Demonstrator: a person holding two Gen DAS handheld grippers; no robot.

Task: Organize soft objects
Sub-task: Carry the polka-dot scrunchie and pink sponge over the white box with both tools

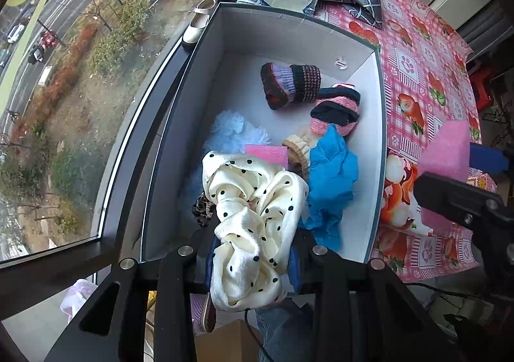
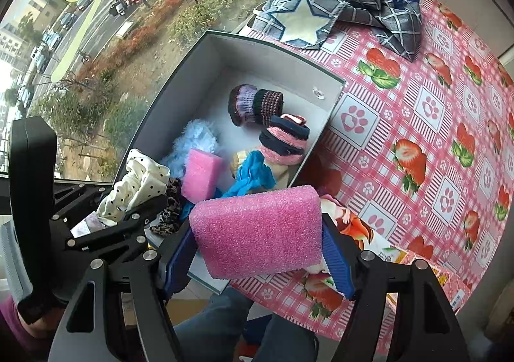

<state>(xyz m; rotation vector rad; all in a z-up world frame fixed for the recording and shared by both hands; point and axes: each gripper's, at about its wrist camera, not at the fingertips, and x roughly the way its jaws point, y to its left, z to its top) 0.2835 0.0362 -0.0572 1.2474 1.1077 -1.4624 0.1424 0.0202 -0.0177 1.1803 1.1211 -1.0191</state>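
My left gripper (image 1: 253, 262) is shut on a cream polka-dot scrunchie (image 1: 253, 217) and holds it over the near end of a white box (image 1: 289, 28). The scrunchie also shows in the right wrist view (image 2: 135, 188). My right gripper (image 2: 260, 252) is shut on a pink foam sponge (image 2: 260, 230), above the box's near right corner; the sponge also shows in the left wrist view (image 1: 446, 153). In the box lie knitted socks (image 1: 289, 82), a blue cloth (image 1: 334, 175), a blue fluffy item (image 1: 231, 130), another pink sponge (image 2: 200, 175) and a leopard scrunchie (image 2: 170, 211).
The box stands on a pink strawberry tablecloth (image 2: 417, 124) by a window (image 1: 64, 73). A grey checked cloth with a star patch (image 2: 337, 5) lies at the table's far end. Cream shoes (image 1: 199, 21) sit on the sill.
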